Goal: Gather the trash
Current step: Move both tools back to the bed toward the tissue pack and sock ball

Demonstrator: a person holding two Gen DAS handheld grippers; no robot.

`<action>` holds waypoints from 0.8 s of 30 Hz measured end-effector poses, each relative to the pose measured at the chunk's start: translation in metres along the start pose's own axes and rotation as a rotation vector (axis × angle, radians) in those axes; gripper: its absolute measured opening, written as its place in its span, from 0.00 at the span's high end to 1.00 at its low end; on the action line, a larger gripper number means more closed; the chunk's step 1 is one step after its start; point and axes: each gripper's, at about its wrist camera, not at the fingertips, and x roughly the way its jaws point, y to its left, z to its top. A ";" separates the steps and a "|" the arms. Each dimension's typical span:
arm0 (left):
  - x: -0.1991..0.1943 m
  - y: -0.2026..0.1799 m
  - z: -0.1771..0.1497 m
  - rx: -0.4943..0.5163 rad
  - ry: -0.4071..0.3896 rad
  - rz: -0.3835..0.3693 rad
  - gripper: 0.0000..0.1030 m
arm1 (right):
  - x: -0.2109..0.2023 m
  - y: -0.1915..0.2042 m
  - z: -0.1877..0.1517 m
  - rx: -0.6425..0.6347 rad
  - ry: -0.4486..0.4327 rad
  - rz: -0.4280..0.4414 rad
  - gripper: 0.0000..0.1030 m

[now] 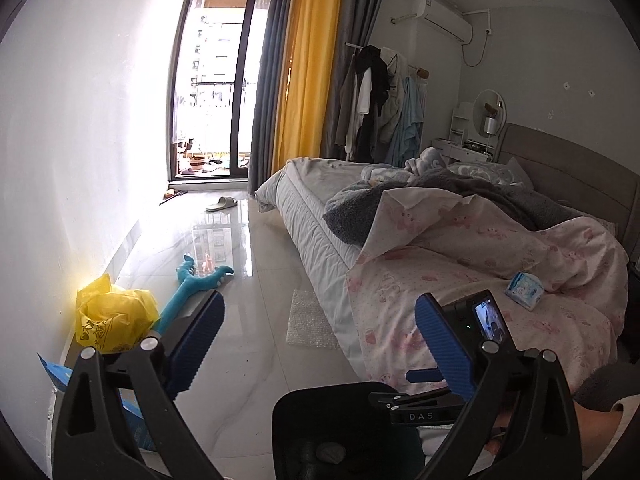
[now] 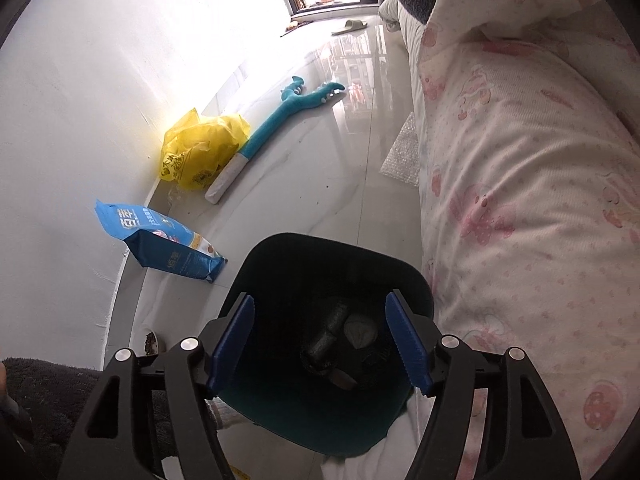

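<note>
Left claw (image 1: 316,344) black arms, blue ribbed pads, silver screws, right claw (image 2: 320,344) alike

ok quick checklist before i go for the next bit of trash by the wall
1. Right gripper empty, jaws apart: ok.
2. Left gripper empty, jaws apart: ok.
3. Dark bin under the right gripper, with room left: ok, only a few pieces at the bottom.
4. Yellow plastic bag on the floor against the wall, nothing on top: ok.
5. Whether the blue pouch is trash: cannot tell.
6. Teal grabber toy apart from the bag: not ok, its handle lies against it.
</note>
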 end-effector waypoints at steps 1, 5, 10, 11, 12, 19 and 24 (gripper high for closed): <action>0.002 -0.005 0.001 0.008 0.001 -0.007 0.05 | -0.006 -0.002 0.000 -0.003 -0.017 0.003 0.31; 0.012 -0.025 0.005 0.026 0.010 -0.056 0.05 | -0.030 -0.012 0.003 0.000 -0.093 0.015 0.30; 0.021 -0.049 0.012 0.038 0.006 -0.113 0.05 | -0.056 -0.030 0.004 0.004 -0.169 0.002 0.30; 0.024 -0.054 0.013 0.035 0.006 -0.124 0.05 | -0.060 -0.035 0.004 0.005 -0.180 -0.003 0.30; 0.026 -0.057 0.014 0.032 0.007 -0.135 0.05 | -0.065 -0.041 0.004 0.009 -0.194 -0.011 0.30; 0.046 -0.081 0.013 0.036 0.035 -0.177 0.04 | -0.094 -0.082 -0.001 0.060 -0.255 -0.037 0.28; 0.063 -0.094 0.011 -0.012 0.065 -0.223 0.04 | -0.112 -0.111 -0.008 0.094 -0.288 -0.079 0.28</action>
